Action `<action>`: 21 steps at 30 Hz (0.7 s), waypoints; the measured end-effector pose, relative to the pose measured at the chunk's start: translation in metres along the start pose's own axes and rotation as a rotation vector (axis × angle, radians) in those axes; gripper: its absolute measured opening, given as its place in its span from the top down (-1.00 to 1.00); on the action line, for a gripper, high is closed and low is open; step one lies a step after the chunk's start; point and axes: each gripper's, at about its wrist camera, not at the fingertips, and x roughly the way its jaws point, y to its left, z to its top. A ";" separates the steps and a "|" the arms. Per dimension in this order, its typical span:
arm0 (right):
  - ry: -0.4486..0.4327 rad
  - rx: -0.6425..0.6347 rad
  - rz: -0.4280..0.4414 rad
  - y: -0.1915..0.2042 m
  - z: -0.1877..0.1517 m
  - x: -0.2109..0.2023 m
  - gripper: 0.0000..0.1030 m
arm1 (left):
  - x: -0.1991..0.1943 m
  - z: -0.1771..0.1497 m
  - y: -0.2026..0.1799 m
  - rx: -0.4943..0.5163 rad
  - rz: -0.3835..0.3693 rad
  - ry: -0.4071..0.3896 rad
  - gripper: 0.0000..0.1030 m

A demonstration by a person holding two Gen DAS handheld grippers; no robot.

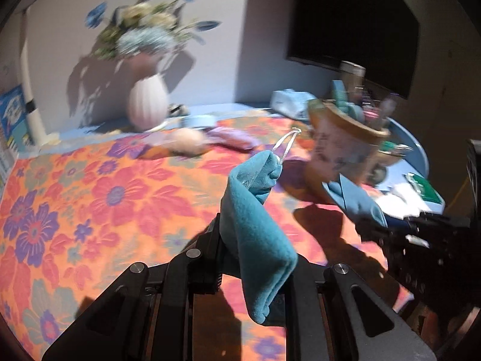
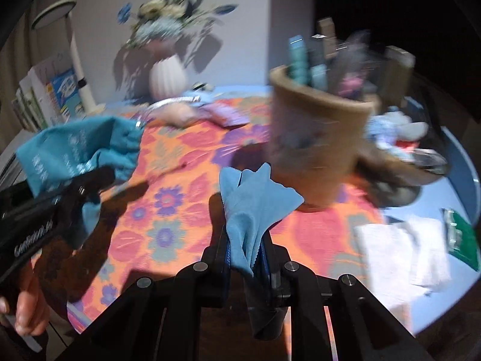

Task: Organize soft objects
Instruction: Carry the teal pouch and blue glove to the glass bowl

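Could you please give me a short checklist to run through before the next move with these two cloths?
1. Left claw shut on the teal pouch: ok.
2. Right claw shut on the light blue cloth: ok.
3. Both pieces lifted off the floral tablecloth: ok.
4. Pouch's drawstring free of the brown cup: ok, apart.
5. Cup close ahead of the right claw: not ok, may get knocked.
6. Drop-off spot: cannot tell.

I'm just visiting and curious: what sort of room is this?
Probably a lived-in home room, a bedroom or living room: a vase of flowers by the wall, a floral tablecloth, and a dark wall screen.
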 end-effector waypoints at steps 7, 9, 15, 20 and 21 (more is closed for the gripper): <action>-0.074 0.107 -0.050 -0.055 -0.002 -0.041 0.69 | -0.023 0.006 -0.074 0.137 -0.087 -0.047 0.74; -0.084 0.149 -0.051 -0.074 -0.002 -0.048 0.69 | -0.026 0.008 -0.095 0.171 -0.111 -0.054 0.74; -0.117 0.282 -0.053 -0.126 0.000 -0.066 0.69 | -0.022 0.030 -0.151 0.231 -0.188 -0.041 0.74; -0.185 0.356 -0.077 -0.165 0.016 -0.086 0.69 | -0.015 0.069 -0.191 0.237 -0.232 -0.040 0.74; -0.196 0.365 -0.076 -0.172 0.021 -0.087 0.69 | -0.012 0.077 -0.198 0.235 -0.237 -0.039 0.74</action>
